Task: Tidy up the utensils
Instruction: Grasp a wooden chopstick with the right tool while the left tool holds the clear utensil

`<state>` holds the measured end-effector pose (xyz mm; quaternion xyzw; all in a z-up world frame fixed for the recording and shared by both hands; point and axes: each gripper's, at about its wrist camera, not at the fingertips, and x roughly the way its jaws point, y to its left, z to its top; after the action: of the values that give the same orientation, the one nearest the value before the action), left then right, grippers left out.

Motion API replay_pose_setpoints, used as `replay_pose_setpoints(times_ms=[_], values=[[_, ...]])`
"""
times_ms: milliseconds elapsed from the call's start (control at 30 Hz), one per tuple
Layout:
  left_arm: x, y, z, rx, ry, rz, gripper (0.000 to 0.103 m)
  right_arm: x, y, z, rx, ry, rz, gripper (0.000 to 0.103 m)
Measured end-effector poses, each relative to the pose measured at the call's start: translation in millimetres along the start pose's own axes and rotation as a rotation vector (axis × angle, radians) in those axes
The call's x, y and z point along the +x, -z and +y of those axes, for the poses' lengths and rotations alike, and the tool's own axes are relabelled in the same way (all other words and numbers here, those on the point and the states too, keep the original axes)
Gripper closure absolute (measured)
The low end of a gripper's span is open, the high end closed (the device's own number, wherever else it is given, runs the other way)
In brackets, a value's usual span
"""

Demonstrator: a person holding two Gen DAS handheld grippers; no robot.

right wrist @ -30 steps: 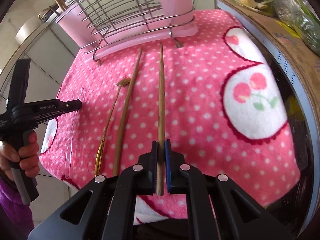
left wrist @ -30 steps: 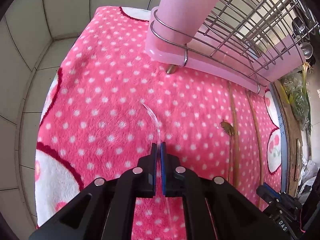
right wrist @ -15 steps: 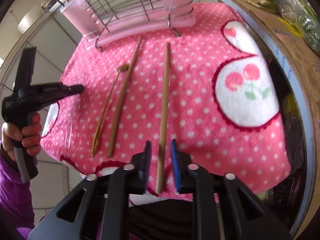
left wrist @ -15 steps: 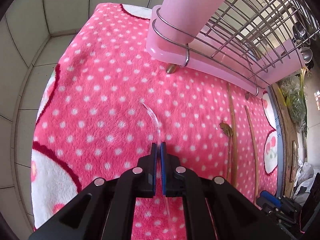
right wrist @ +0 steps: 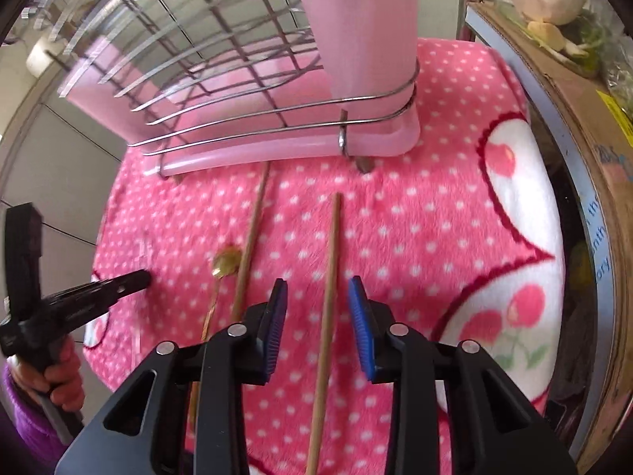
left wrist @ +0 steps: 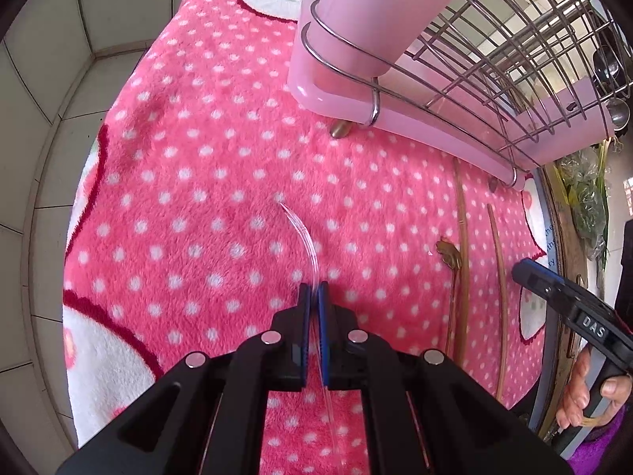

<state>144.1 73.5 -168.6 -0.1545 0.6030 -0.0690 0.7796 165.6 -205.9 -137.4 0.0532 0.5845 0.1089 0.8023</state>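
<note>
Sorting utensils on the pink mat.
I'm clamping a clear straw in my left gripper; my right gripper is gaping, just released, over a chopstick.

surface: pink dotted blanket | on it: dish rack, chopsticks, gold spoon

A home kitchen corner: wire dish rack on a pink drip tray, tiled wall, vegetables at right.

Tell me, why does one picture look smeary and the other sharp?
Right wrist view: motion blur streaks the wire rack and blanket. Left wrist view: sharp, with glare on the clear straw. Both: fisheye bends the edges.
</note>
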Motion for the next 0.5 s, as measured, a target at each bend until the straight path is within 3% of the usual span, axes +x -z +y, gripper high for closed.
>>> replay_pose_setpoints(times_ms=[133,200,367,500], values=[[2,-5,-7,0.021,-0.031,0.019,0.099,24,-8,-5,0.008,0.04,0.063,0.089],[3,-6,-11,0.029,-0.051,0.022,0.099,26,-7,-2,-0.014,0.049,0.043,0.096],[2,-5,-23,0.069,-0.083,-0.011,0.1,20,4,-1,-0.001,0.021,-0.013,0.097],[-19,1,-27,0.068,-0.017,-0.091,0.101,-5,21,-5,0.012,-0.025,-0.093,0.097]])
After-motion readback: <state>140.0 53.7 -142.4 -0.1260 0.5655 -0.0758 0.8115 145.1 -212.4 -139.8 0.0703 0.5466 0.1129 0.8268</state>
